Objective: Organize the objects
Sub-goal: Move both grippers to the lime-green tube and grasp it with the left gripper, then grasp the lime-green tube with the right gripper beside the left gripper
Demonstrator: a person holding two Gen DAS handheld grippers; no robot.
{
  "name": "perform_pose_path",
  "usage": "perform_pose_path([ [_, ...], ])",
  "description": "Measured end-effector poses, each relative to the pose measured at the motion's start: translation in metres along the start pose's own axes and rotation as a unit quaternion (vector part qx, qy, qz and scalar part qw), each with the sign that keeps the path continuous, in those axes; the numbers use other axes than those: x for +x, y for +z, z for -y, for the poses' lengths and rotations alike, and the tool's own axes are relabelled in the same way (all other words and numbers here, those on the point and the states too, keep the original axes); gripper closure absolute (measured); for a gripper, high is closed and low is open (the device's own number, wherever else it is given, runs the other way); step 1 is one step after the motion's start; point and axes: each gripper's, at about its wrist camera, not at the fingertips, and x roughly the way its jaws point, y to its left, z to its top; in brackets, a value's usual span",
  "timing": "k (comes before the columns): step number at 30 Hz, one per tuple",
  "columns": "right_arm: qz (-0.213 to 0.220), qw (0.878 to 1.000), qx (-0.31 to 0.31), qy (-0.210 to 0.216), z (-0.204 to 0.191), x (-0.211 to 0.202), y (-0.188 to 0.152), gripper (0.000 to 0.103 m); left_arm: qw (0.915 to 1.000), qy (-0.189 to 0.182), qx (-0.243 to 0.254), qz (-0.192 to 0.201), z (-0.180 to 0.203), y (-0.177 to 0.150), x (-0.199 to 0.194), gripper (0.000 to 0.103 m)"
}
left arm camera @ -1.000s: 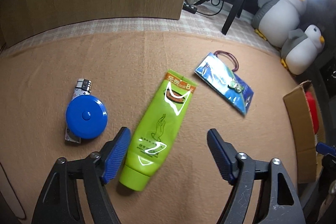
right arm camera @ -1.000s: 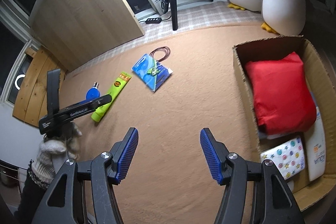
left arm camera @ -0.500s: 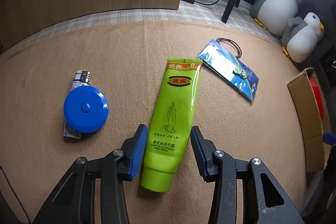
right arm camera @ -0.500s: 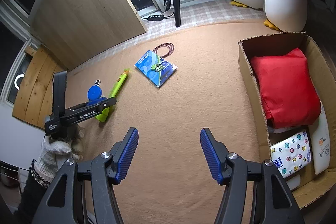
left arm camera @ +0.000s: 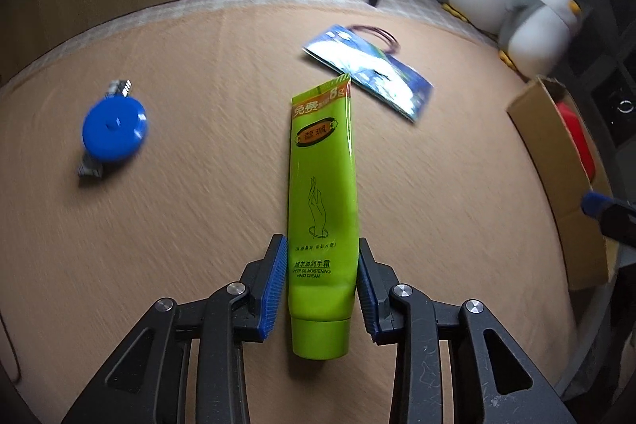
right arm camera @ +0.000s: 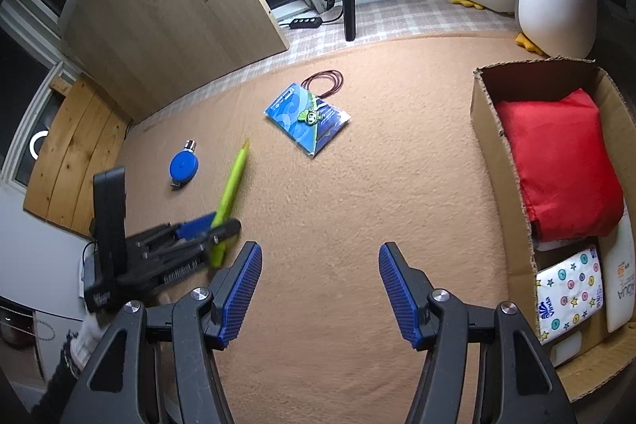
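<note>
Left gripper (left arm camera: 321, 283) angled steeply down at the tan carpet (left arm camera: 198, 225), jaws just closing in on the green tube (left arm camera: 321, 193); blue pads flank its lower body near the cap, right pad touching, left a sliver off. The tube's crimped end points away beyond the fingertips, tilted up in the right wrist view. Blue tape measure (left arm camera: 114, 134) far left of the fingers.

Right gripper (right arm camera: 320, 295) pitched down, jaws apart, nothing between. Cardboard box (right arm camera: 501, 161) to its right.
</note>
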Motion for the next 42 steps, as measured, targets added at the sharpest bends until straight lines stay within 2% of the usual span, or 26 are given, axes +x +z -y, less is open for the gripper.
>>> perform_pose_path([
  [9, -0.015, 1.000, -0.001, 0.003, 0.001, 0.011, -0.007, 0.045, 0.9993, -0.035, 0.009, -0.011, 0.051, -0.039, -0.002, 0.067],
  [11, -0.018, 1.000, 0.001, 0.006, 0.001, 0.012, -0.008, 0.045, 0.9988, -0.045, 0.011, -0.017, 0.058, -0.043, -0.002, 0.064],
  [13, -0.022, 1.000, 0.000, 0.008, 0.000, 0.015, -0.009, 0.045, 0.9978, -0.061, 0.006, -0.024, 0.061, -0.046, -0.004, 0.044],
  [15, -0.028, 1.000, 0.000, 0.011, -0.001, 0.018, -0.012, 0.045, 0.9961, -0.083, -0.001, -0.030, 0.061, -0.048, -0.005, 0.037],
  [32, -0.112, 0.992, 0.020, 0.050, -0.012, 0.065, -0.035, 0.045, 0.9880, -0.146, -0.020, -0.046, 0.049, -0.051, -0.004, 0.039],
  [37, -0.126, 0.990, 0.016, 0.055, -0.020, 0.074, -0.040, 0.045, 0.9871, -0.152, -0.018, -0.048, 0.051, -0.050, -0.001, 0.047],
  [42, -0.131, 0.990, 0.014, 0.056, -0.025, 0.080, -0.040, 0.045, 0.9863, -0.157, -0.020, -0.047, 0.051, -0.049, 0.000, 0.049],
])
